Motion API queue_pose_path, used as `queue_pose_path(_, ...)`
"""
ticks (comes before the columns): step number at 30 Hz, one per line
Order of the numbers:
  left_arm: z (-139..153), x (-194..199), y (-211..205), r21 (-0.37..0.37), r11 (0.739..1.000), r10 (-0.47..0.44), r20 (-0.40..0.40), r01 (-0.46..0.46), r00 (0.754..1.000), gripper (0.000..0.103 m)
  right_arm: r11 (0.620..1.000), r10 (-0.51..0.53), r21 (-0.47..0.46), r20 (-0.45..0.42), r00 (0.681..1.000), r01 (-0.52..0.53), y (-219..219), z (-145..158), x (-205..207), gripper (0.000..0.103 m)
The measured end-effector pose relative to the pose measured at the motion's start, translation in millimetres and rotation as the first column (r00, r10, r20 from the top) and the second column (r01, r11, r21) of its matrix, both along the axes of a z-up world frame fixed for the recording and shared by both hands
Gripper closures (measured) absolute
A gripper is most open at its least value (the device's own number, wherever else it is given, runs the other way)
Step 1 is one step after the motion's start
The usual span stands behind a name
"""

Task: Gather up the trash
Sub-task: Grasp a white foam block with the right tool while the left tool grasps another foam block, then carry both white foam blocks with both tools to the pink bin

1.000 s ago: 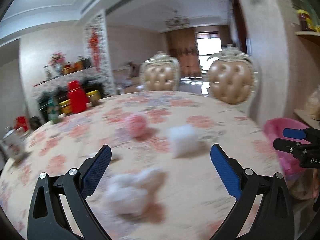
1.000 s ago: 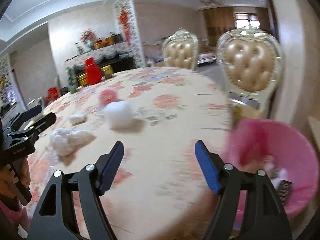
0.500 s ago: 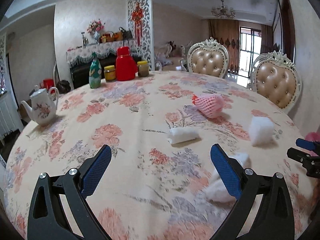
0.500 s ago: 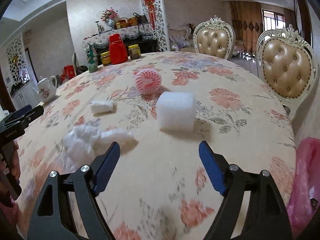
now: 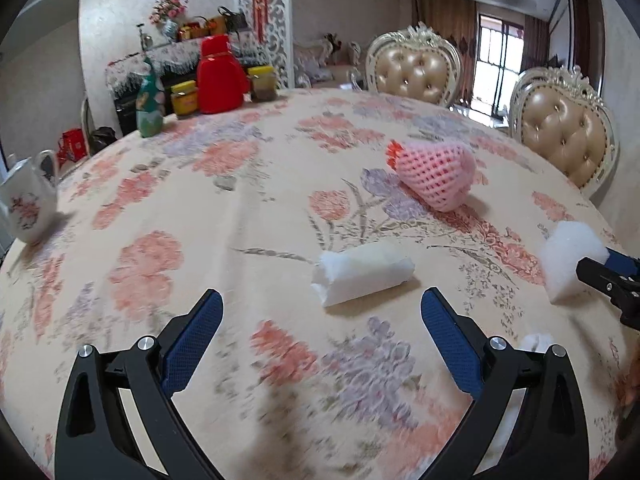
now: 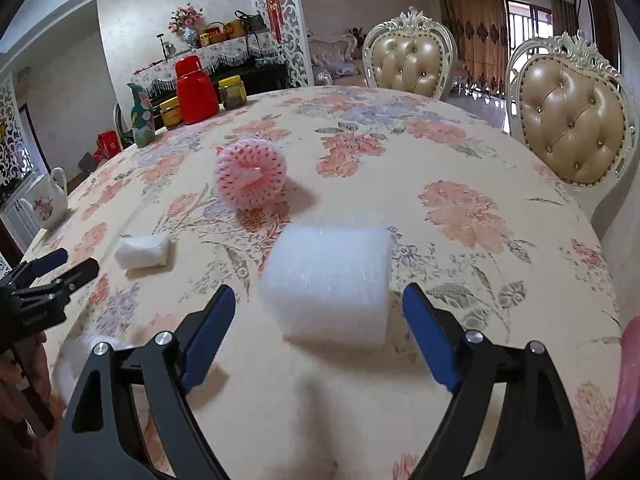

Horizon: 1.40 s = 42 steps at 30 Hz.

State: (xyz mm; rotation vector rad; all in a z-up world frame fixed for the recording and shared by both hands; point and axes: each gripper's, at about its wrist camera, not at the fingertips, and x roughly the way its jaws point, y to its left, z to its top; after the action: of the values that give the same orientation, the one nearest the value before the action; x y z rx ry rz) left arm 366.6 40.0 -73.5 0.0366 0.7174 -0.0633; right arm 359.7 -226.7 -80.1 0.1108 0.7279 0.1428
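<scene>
My left gripper (image 5: pixel 320 316) is open and empty, just short of a small white foam roll (image 5: pixel 362 276) lying on the floral tablecloth. My right gripper (image 6: pixel 320 308) is open, with a large white foam roll (image 6: pixel 328 284) lying between and just beyond its fingertips, not gripped. A pink foam fruit net (image 5: pixel 434 176) lies farther back; it also shows in the right wrist view (image 6: pixel 251 176). The small roll (image 6: pixel 142 250) sits left in the right view. A crumpled white wad (image 6: pixel 74 356) lies at the lower left, partly hidden by my finger.
A white teapot (image 5: pixel 26 208) stands at the left table edge. A red thermos (image 5: pixel 218 76), jars and a green bottle (image 5: pixel 149 104) stand at the far edge. Two padded chairs (image 6: pixel 572 116) stand behind the table. A pink bag (image 6: pixel 624 392) shows at the lower right.
Both grippers have swung from the pink bin side back over the table and moved closer to the foam pieces. Each stayed open. The large roll now lies at my right fingertips.
</scene>
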Motion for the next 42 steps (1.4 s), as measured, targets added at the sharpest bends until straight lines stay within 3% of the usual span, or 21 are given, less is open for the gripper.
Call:
queue_pose_path(11,-20.9,66.4,-30.6,0.104,0.989,-0.092,-0.106,0.103,0.990,0.009,0.999,0.029,0.027,-0.016,0.999,-0.029,-0.9,-4.1,9.6,0.023)
queue_pose_path(16,-27.0,77.7,-32.6,0.072,0.983,-0.157,-0.151,0.169,0.976,0.009,0.999,0.024,0.043,-0.024,0.999,-0.023,-2.8,-5.8,10.9,0.027)
queue_pose_path(17,-27.7,75.7,-35.2,0.052,0.979,-0.187,-0.158,0.198,0.969,0.020,0.999,0.021,0.043,-0.024,0.999,-0.020,-3.0,-5.7,10.8,0.029)
queue_pose_path(18,-28.0,72.1,-37.7,0.042,0.975,-0.210,-0.162,0.219,0.964,0.031,0.999,0.016,0.040,-0.023,1.000,-0.015,-3.3,-5.5,10.4,0.031)
queue_pose_path(20,-28.9,62.9,-41.9,0.046,0.973,-0.217,-0.167,0.228,0.962,0.037,0.999,0.016,0.038,-0.023,1.000,-0.015,-3.3,-5.5,9.2,0.036)
queue_pose_path(23,-26.2,39.6,-47.0,0.051,0.969,-0.233,-0.145,0.243,0.962,0.038,0.999,0.030,0.014,0.005,1.000,-0.030,1.4,-1.4,1.7,0.038)
queue_pose_path(33,3.0,-37.1,-24.4,0.019,0.991,-0.131,-0.011,0.131,0.991,0.038,0.998,0.063,0.022,0.041,0.997,-0.064,12.2,17.5,-40.5,0.039)
queue_pose_path(42,25.2,-112.6,-9.4,-0.035,0.997,-0.061,0.095,0.064,0.994,0.038,0.993,0.115,0.009,0.081,0.990,-0.116,33.1,32.4,-93.6,0.038)
